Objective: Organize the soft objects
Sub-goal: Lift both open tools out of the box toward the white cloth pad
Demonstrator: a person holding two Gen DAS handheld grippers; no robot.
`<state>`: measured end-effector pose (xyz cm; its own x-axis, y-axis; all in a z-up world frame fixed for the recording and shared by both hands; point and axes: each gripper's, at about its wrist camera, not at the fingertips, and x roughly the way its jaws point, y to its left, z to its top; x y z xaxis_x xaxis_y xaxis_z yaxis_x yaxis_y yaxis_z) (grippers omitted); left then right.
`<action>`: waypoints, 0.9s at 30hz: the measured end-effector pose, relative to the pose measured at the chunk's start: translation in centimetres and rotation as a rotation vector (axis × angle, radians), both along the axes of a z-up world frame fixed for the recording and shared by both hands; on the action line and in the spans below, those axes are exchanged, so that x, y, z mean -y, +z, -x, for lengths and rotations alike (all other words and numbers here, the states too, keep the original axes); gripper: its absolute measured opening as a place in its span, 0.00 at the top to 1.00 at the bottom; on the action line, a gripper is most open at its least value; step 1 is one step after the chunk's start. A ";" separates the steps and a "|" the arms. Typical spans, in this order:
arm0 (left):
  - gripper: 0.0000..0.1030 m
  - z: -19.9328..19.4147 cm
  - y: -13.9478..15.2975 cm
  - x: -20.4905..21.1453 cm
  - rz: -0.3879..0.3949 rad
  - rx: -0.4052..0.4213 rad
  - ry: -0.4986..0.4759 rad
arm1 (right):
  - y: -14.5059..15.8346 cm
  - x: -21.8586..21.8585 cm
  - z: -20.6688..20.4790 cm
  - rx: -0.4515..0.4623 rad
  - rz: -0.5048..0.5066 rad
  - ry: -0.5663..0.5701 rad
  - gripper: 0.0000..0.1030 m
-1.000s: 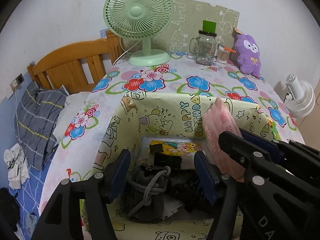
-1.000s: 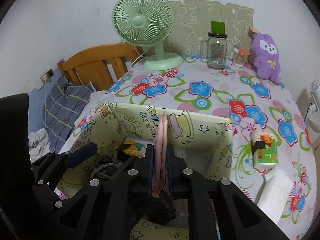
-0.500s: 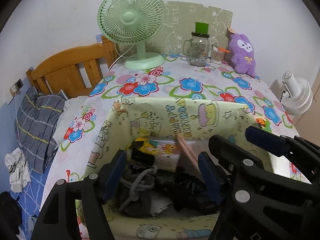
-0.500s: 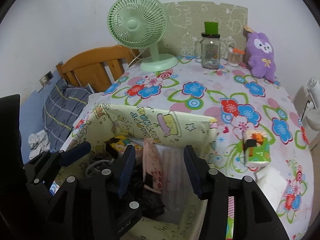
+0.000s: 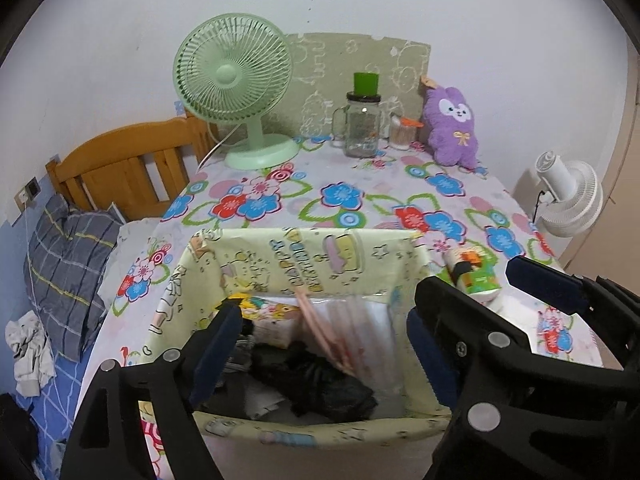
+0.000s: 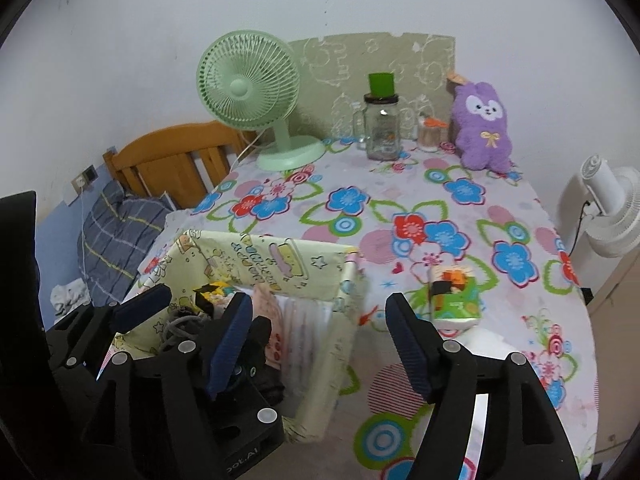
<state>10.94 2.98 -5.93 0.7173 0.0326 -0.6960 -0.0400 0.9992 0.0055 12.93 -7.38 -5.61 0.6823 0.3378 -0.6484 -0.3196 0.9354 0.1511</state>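
Observation:
A pale yellow cartoon-print fabric box (image 5: 304,272) (image 6: 280,268) stands on the flowered table. Inside it lie a pink packet (image 5: 324,328) (image 6: 272,320) leaning upright, clear-wrapped white packs (image 5: 368,316), dark cloth items (image 5: 320,380) and a yellow pack (image 5: 264,308). My left gripper (image 5: 320,352) is open above the box's near side. My right gripper (image 6: 320,344) is open and empty over the box's right wall. A green tissue pack (image 6: 454,296) (image 5: 476,276) lies on the table to the right of the box. A purple plush (image 6: 484,128) sits at the back.
A green desk fan (image 6: 256,92), a glass jar with green lid (image 6: 382,128) and a small cup (image 6: 430,136) stand at the table's back. A white fan (image 6: 612,212) is off the right edge. A wooden bed frame and pillow (image 6: 120,224) lie left.
My right gripper opened and let go of the pink packet, which now leans inside the box. The right gripper then pulled back and to the right; the left gripper also drew back slightly.

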 end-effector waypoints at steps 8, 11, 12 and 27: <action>0.07 1.1 1.2 2.4 0.011 0.053 -0.031 | 1.2 2.6 1.6 0.041 0.001 -0.027 0.24; 0.06 1.6 1.6 3.3 0.005 0.070 -0.037 | 1.5 3.6 2.2 0.055 0.002 -0.044 0.20; 0.06 1.7 1.6 3.5 0.005 0.073 -0.040 | 1.6 4.0 2.4 0.059 0.003 -0.051 0.19; 0.06 2.4 1.5 8.3 -0.021 0.067 -0.103 | 1.4 8.8 3.8 0.078 0.015 -0.143 0.11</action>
<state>8.56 -5.36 -4.47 0.7623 -0.0297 -0.6465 0.0617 0.9977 0.0268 9.09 -16.20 -4.16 0.7712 0.2244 -0.5957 -0.1932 0.9742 0.1169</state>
